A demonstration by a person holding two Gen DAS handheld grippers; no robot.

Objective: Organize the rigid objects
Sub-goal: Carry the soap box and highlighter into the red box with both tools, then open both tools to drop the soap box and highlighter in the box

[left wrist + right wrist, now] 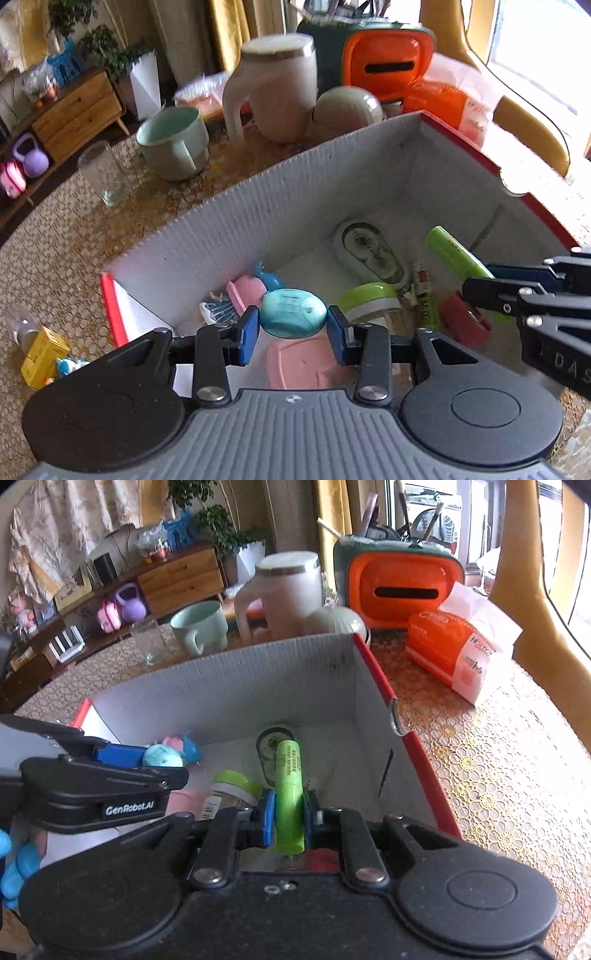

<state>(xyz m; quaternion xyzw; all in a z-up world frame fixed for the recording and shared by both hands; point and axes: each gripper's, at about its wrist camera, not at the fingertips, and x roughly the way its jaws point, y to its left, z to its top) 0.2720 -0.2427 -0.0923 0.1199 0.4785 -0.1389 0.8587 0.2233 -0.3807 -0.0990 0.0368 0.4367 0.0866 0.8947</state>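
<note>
My left gripper (293,334) is shut on a teal oval case (293,313), held above the inside of the red-edged white box (258,206). It also shows in the right wrist view (162,757). My right gripper (289,812) is shut on a green highlighter (290,794), held over the box's right side. It also shows in the left wrist view (458,254). In the box lie a pink tray (303,365), a green-lidded jar (369,299), a correction-tape dispenser (369,251), a red piece (465,317) and a pink-and-blue toy (255,288).
Behind the box on the patterned table stand a mint cup (173,142), a glass (105,173), a beige lidded mug (277,88), an orange container (388,66) and an orange tissue pack (454,653). A yellow carton (42,356) lies left of the box.
</note>
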